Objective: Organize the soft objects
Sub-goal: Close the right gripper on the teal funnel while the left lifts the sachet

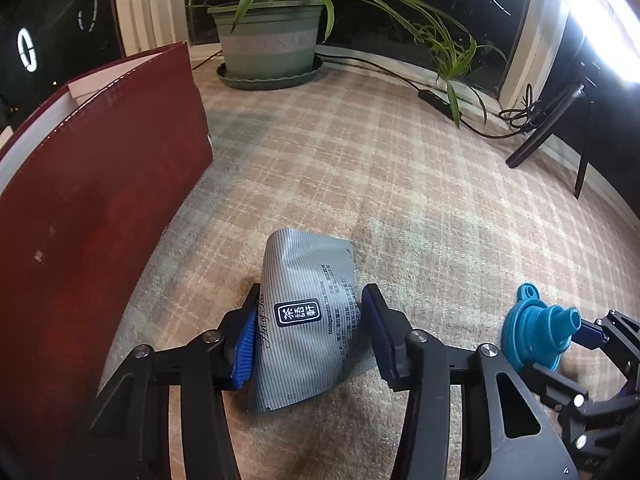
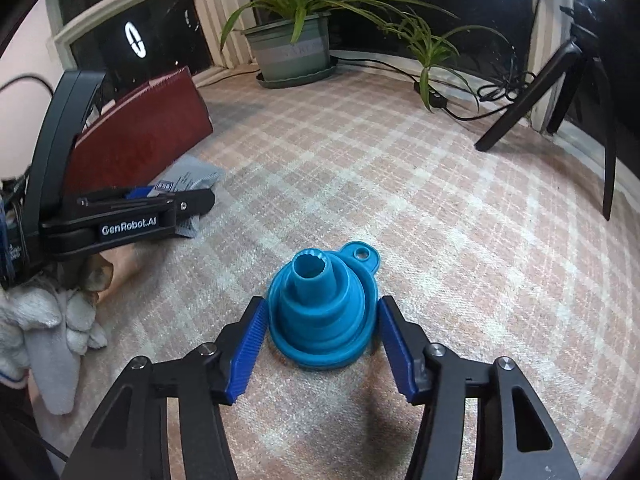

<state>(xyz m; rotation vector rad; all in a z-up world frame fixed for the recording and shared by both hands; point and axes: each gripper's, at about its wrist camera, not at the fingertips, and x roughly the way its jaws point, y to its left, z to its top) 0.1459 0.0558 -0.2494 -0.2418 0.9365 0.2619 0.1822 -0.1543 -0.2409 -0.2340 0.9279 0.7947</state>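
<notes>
Task judged at an early stage: nothing is seen sorted yet, and both items are down on the plaid cloth (image 1: pixel 400 168) covering the table.

Left gripper (image 1: pixel 310 328): the grey striped tea pouch (image 1: pixel 308 320) sits between the jaws. Both blue pads look pressed against its sides, and the pouch bulges between them, so it is read as grasped. The pouch's lower edge appears to rest on the cloth, i.e. not lifted yet.

Right gripper (image 2: pixel 320 332): the blue collapsible funnel (image 2: pixel 322 312) stands wide rim down, spout up, between the jaws. The jaws are half-closed around it; the left pad is right at the rim and the right pad sits just beside it with a sliver of gap, so it is taken as bracketed, not clamped. The funnel's hang tab (image 2: pixel 362 254) points away from the jaws.

Left to do, as far as can be judged: finish the grip on the funnel, lift both items, carry each to a collecting spot. The dark red box (image 1: pixel 100 184), ahead and left of the left jaws, is a likely target, but that cannot be confirmed. A grey-white plush toy (image 2: pixel 44 328) lies far left of the right jaws, near the left tool's body, apparently also unsorted.

A potted plant (image 1: pixel 272 40) stands well beyond both jaws, not part of the job.
</notes>
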